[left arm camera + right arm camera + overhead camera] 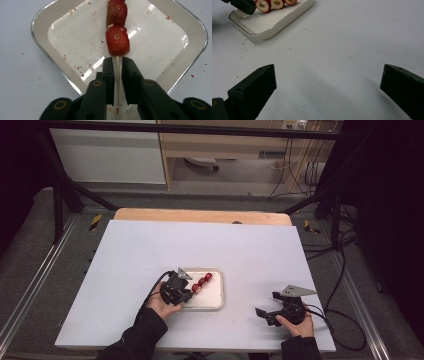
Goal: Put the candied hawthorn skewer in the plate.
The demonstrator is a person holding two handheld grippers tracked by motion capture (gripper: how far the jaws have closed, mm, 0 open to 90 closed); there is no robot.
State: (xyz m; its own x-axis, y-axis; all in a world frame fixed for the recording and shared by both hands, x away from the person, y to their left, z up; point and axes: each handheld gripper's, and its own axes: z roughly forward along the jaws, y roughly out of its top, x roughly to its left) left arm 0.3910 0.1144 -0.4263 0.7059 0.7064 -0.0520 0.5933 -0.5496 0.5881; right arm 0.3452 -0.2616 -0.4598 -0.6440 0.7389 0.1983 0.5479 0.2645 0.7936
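White tabletop point(150, 260) carries a shallow white tray point(190, 30), flecked with red crumbs, near the person's edge; over it hangs a skewer of red candied fruit point(117, 40). Its bare stick point(117, 75) lies between the left gripper's point(117, 61) barely parted jaws, with slim gaps either side, while the right gripper point(328, 75) rests wide open and empty, well apart. I judge the skewer light, thin, brittle and sticky-coated, best pinched on the bare stick.
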